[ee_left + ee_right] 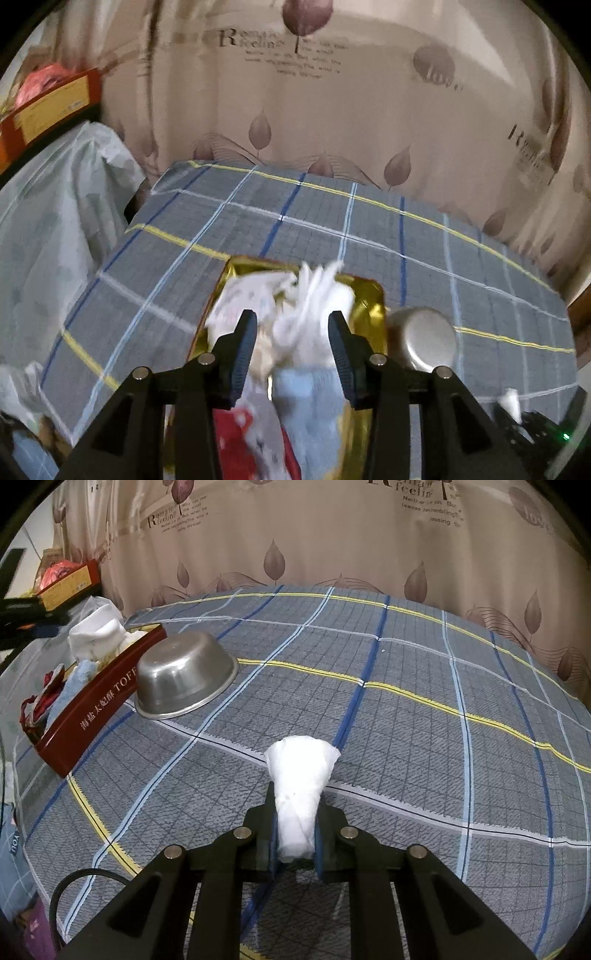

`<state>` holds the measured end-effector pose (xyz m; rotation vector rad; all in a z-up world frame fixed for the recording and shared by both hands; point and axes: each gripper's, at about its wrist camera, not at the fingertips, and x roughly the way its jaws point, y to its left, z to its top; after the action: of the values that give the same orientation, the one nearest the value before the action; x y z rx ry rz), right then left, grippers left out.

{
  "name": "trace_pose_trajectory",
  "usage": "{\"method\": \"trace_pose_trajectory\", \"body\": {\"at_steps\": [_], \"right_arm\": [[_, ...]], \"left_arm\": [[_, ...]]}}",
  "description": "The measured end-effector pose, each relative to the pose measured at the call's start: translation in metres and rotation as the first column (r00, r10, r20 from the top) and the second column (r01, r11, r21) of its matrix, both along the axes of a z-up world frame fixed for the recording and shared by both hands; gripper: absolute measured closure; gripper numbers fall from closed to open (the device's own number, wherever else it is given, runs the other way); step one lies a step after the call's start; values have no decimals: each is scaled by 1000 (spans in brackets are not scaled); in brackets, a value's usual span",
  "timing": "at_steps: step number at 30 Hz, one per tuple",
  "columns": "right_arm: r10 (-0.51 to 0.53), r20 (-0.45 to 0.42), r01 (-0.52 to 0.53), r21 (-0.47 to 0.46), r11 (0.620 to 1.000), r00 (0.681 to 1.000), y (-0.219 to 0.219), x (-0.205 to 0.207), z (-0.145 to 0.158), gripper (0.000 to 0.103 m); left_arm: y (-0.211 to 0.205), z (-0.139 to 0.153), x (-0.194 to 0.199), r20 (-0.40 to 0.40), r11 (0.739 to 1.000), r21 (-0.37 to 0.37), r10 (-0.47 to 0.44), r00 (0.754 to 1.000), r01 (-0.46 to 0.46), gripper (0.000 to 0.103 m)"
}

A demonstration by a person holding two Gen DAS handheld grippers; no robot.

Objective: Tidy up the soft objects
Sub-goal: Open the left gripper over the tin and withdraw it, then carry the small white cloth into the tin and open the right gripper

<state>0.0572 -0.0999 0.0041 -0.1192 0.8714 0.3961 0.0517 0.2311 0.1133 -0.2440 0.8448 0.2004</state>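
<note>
White cloth roll (301, 794) foreground; steel bowl (186, 675) touching, seemingly, toffee tin (96, 712).

**Plaid bed carrying tin and bowl**

Spreading wide under a grey plaid cover (406, 709) crossed with blue, white and yellow lines. Bearing a red toffee tin (99, 709) near the left edge, touching an upturned steel bowl (184, 679) just beside it.

R gripper (295, 843) jaws clamped on white cloth roll (301, 775), steel bowl (186, 675) upside-down beside red tin (99, 709)
</note>
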Motion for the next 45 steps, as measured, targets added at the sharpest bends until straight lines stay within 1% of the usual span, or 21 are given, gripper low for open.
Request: {"method": "trace_pose_trajectory", "body": {"at_steps": [2,5,10,13,16,17,19,21,25,27,30,33,38,45], "right_arm": [[0,3,0,2,1000,1000,0,0,0,89],[4,0,-4,-1,1000,1000,1,1,0,89],[34,-11,-34,-44,998,999,11,-2,1,89],[37,-36,-38,-11,999,999,18,-2,7,89],[78,-11,-78,-1,997,997,39,-7,26,89],[98,-4,-98,11,995,995,47,-9,34,89],[146,9,-146,39,988,989,69,-14,52,89],[199,22,-200,72,977,980,96,-18,69,89],[277,11,-276,137,952,961,147,-19,84,89],[296,1,-292,154,944,955,166,-17,84,89],[320,4,-317,156,936,947,198,-17,82,89],[331,-5,-327,159,932,943,219,-16,78,89],[329,-17,-324,139,936,944,237,-10,67,88],[297,-48,-288,138,948,954,238,3,52,88]], "left_arm": [[-6,3,-23,20,1000,-15,-9,1000,9,62],[-19,3,-55,15,1000,30,2,1000,-2,62],[-34,-7,-108,-17,987,155,37,999,-34,62],[-35,-13,-131,-10,986,153,73,997,-70,61],[-29,-21,-151,-5,983,134,129,992,-127,59],[-28,-23,-153,-11,981,140,138,990,-136,57],[-25,-28,-154,-30,973,168,165,986,-158,57],[-21,-31,-154,-37,970,177,176,984,-167,57],[-15,-36,-154,-55,971,175,173,983,-162,57],[-13,-35,-156,-52,973,172,166,985,-155,57],[-9,-34,-155,-43,970,179,174,984,-164,56],[-6,-35,-155,-48,974,159,171,984,-162,55],[-2,-43,-152,-78,976,143,176,981,-163,55],[4,-48,-150,-96,975,140,188,978,-173,55]]}}
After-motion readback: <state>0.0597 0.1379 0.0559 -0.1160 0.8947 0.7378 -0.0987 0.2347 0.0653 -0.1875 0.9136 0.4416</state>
